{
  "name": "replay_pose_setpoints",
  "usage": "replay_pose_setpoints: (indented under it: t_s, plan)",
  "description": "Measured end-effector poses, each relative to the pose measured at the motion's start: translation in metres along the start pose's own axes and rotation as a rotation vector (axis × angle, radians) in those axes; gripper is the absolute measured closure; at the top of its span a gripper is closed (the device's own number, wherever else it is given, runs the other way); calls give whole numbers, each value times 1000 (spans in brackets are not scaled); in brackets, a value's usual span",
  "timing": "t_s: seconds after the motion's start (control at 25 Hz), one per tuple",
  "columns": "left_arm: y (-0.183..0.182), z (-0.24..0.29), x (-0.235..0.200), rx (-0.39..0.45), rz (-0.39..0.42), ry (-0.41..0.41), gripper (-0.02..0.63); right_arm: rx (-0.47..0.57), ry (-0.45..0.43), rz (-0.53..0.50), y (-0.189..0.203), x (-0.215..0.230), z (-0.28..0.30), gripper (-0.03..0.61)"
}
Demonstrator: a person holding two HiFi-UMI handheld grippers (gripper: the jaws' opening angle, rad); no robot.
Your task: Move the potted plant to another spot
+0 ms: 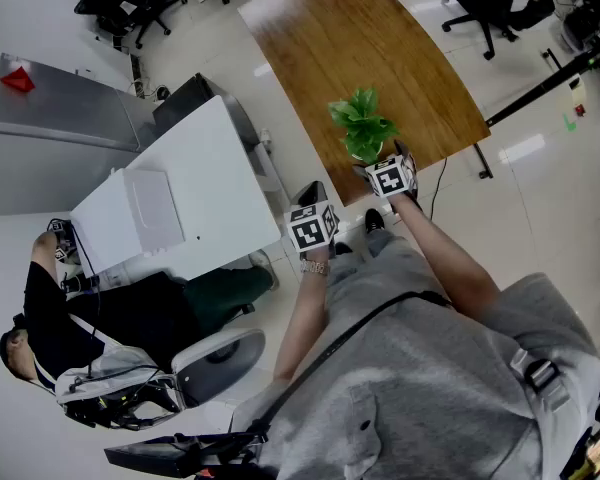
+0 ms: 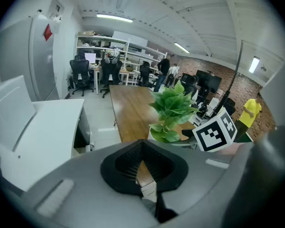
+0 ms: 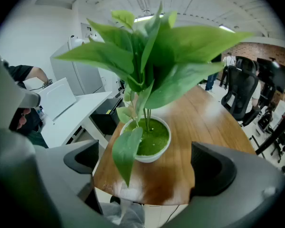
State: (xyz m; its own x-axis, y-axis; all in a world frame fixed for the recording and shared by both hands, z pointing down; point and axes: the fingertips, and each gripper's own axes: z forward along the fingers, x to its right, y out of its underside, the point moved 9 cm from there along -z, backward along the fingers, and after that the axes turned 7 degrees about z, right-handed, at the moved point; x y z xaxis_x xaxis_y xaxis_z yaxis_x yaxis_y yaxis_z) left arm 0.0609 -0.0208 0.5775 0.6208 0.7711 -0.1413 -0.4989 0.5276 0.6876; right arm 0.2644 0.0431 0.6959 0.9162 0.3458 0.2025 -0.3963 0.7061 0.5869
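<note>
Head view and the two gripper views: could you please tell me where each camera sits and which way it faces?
Head view: on the person's head, facing steeply down at the table, plant, left gripper and right gripper; forearms and grey top show.
Left gripper view: on the left gripper, facing along its shut jaws towards the plant; the right gripper's cube shows.
Right gripper view: on the right gripper, facing the plant beyond its open jaws, untouched.
Shared: all three show plant and table.
</note>
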Motion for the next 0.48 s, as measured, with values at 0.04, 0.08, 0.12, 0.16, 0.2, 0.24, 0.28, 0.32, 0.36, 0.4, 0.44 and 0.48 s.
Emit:
replay_pose_setpoints:
  t_s: [0.04, 0.08, 0.12, 0.16, 0.2, 0.24, 0.28, 0.32, 0.36, 0.4, 0.44, 0.48]
  plan:
    - [1, 2, -3, -6, -6, -3, 598, 1, 8, -19, -4, 0, 8, -8]
    - [1, 5, -6, -12, -13, -5, 598, 1, 18, -37, -8, 1, 16, -8]
    - [1, 7, -8, -15, -19, -9, 598, -1, 30, -52, -13, 3, 24, -8]
    - [0, 9, -11, -16, -26, -13, 598, -5, 45, -61, -16, 6, 33, -8]
    - [-1, 9, -13, -14, -32, -15, 598, -10, 61, -66, -20, 8, 41, -8]
    - [-1, 9, -16, -11, -36, -17, 598, -13, 75, -74, -24, 10, 49, -8]
    - [-1, 9, -19, -11, -37, -18, 598, -18, 85, -84, -27, 11, 56, -8]
    - [-1, 9, -22, -13, -37, -21, 598, -28, 91, -91, -29, 12, 63, -8]
    - [-1, 9, -26, -17, -39, -22, 598, -40, 90, -94, -30, 12, 70, -8]
    - [-1, 8, -30, -19, -44, -22, 598, -61, 92, -94, -28, 12, 75, -8]
    - [-1, 8, -34, -18, -50, -22, 598, -90, 98, -92, -26, 13, 78, -6]
    - [-3, 8, -38, -13, -54, -22, 598, -118, 108, -92, -22, 14, 80, -6]
